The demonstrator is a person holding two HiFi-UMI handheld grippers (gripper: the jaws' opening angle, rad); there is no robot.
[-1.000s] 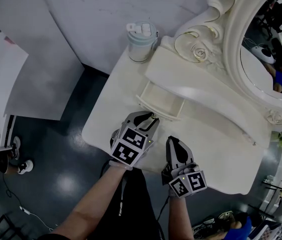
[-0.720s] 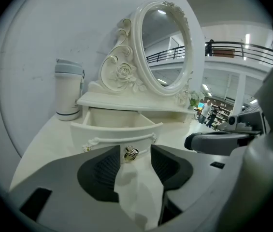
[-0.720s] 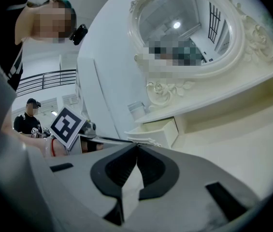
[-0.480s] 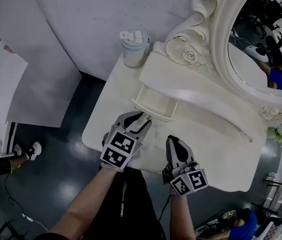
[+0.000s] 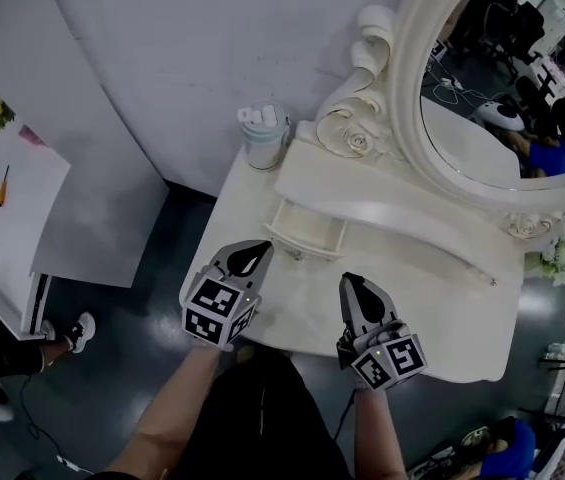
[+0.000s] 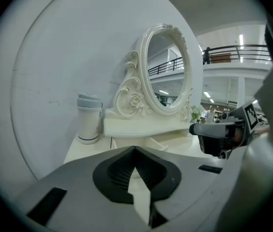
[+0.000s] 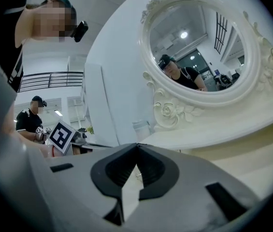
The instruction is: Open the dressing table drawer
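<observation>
The white dressing table (image 5: 432, 303) has a small drawer (image 5: 307, 230) under its raised shelf, pulled out with its inside showing. My left gripper (image 5: 259, 248) hangs just in front of the drawer and to its left, apart from it, jaws shut on nothing. My right gripper (image 5: 352, 280) hovers over the tabletop's front edge, also shut and empty. In the left gripper view the closed tips (image 6: 135, 149) point at the drawer (image 6: 156, 142) and the oval mirror (image 6: 167, 71). In the right gripper view the closed tips (image 7: 136, 145) face the mirror (image 7: 199, 47).
A pale lidded tumbler (image 5: 263, 136) stands at the table's back left corner, next to the carved mirror frame (image 5: 354, 128). A white side table (image 5: 7, 208) holding a screwdriver (image 5: 3, 184) is at far left. A person's shoe (image 5: 79, 330) shows on the dark floor.
My left gripper let go of the drawer's knob, drew back and up, and its jaws closed. My right gripper also rose. The drawer stays pulled out.
</observation>
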